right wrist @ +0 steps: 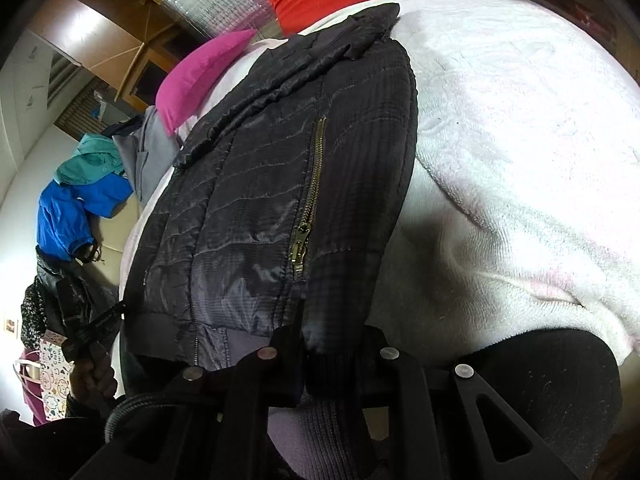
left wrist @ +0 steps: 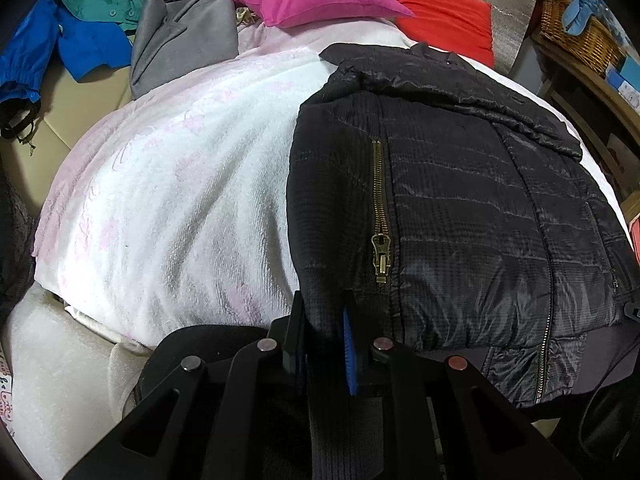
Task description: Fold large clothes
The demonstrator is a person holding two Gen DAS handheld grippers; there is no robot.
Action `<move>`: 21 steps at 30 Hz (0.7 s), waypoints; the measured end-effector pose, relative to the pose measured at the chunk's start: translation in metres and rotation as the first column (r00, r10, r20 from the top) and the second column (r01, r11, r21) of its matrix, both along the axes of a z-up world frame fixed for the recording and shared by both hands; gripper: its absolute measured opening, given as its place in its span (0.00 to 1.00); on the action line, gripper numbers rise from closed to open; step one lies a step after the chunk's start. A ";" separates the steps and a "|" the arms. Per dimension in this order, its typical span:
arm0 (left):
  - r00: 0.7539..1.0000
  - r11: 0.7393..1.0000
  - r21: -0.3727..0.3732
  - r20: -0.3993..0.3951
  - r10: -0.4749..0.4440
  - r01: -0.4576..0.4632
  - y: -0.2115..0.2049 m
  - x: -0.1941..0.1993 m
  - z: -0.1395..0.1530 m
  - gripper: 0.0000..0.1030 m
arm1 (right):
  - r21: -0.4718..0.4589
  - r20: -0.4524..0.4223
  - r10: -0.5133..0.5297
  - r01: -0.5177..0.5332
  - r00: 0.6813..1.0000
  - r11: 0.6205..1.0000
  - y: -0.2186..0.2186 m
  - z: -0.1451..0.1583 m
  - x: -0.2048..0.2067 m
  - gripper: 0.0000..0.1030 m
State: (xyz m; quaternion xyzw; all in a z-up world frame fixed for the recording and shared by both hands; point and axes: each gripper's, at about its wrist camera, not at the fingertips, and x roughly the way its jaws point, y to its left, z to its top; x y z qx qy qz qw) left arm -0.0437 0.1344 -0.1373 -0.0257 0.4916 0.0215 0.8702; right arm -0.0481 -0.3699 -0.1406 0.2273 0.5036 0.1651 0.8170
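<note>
Black quilted jacket [left wrist: 460, 200] lies on the bed's white blanket [left wrist: 180, 200], sleeves already folded in. Left hand-held gripper [left wrist: 322, 332] and right hand-held gripper [right wrist: 332, 344] both clamped on its hem. Remaining, likely: fold hem up to collar.

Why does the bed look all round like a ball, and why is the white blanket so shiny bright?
Left wrist view: the fisheye lens bulges the white blanket and darkens the corners. Right wrist view: the blanket glares nearly blank, a dark shadow lies beside the black jacket, and the nearby claw looks soft.
</note>
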 end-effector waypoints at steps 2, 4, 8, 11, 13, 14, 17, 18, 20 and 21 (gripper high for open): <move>1.000 1.000 0.011 -0.007 0.003 -0.003 -0.003 0.001 -0.001 0.16 | 0.010 0.007 0.000 0.000 1.000 1.000 0.002 0.000 0.000 0.18; 1.000 1.000 0.019 -0.011 0.008 -0.008 -0.005 0.002 -0.001 0.16 | 0.019 0.009 -0.002 0.002 1.000 1.000 0.003 -0.001 0.000 0.18; 1.000 0.999 0.031 -0.005 0.006 -0.006 -0.008 0.001 -0.001 0.16 | 0.031 0.005 -0.008 0.008 1.000 1.000 0.000 -0.003 0.000 0.18; 1.000 1.000 0.030 -0.005 0.006 -0.006 -0.007 0.001 -0.001 0.16 | 0.034 0.002 -0.014 0.014 1.000 0.999 -0.001 -0.004 -0.001 0.18; 1.000 1.000 0.028 -0.005 0.006 -0.006 -0.008 0.001 -0.002 0.16 | 0.035 0.001 -0.016 0.016 1.000 0.999 -0.002 -0.004 -0.002 0.18; 1.000 1.000 0.028 -0.004 0.006 -0.006 -0.008 0.001 -0.002 0.16 | 0.035 0.000 -0.017 0.017 1.000 0.999 -0.003 -0.004 -0.002 0.18; 1.000 1.000 0.025 -0.001 0.007 -0.007 -0.007 0.000 -0.002 0.16 | 0.033 -0.002 -0.017 0.017 1.000 0.999 -0.004 -0.004 -0.001 0.18; 1.000 1.000 0.025 0.000 0.007 -0.007 -0.007 -0.001 -0.001 0.16 | 0.032 -0.003 -0.017 0.017 1.000 0.999 -0.004 -0.004 -0.001 0.18; 1.000 1.000 0.026 0.000 0.007 -0.007 -0.007 -0.002 -0.002 0.16 | 0.029 -0.005 -0.018 0.018 1.000 0.999 -0.004 -0.005 -0.002 0.18; 1.000 1.000 0.026 0.000 0.007 -0.007 -0.006 -0.002 -0.002 0.16 | 0.028 -0.006 -0.018 0.019 1.000 0.999 -0.003 -0.005 -0.001 0.18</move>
